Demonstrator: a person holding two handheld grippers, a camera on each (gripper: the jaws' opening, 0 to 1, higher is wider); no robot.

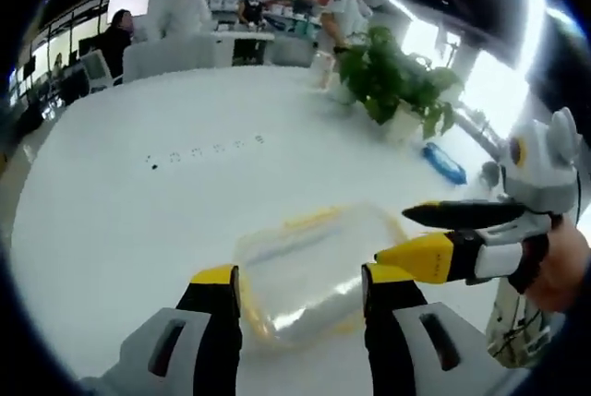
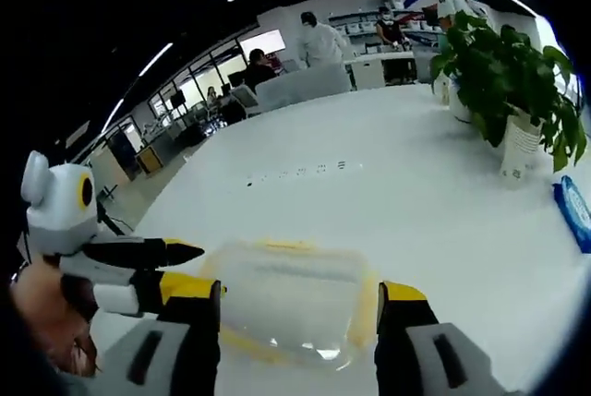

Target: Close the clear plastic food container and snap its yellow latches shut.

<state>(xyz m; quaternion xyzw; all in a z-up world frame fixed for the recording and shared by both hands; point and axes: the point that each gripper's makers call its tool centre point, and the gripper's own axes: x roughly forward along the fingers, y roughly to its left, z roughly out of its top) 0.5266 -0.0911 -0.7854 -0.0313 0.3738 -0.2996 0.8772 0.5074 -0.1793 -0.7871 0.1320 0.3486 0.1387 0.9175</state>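
Clear plastic food container [image 1: 309,271], rounded, yellow-trimmed, is seen low centre on the white table [image 1: 138,211] between the open left gripper [image 1: 300,285] jaws; right gripper [image 2: 300,304] jaws are spread too. Potted plant [image 2: 512,82] sits upper right.

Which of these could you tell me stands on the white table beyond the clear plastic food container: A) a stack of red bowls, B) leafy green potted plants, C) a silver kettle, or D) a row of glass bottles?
B: beyond the container, potted plants with green leaves stand on the white table, toward its far side in the right gripper view, and they show in the left gripper view too.
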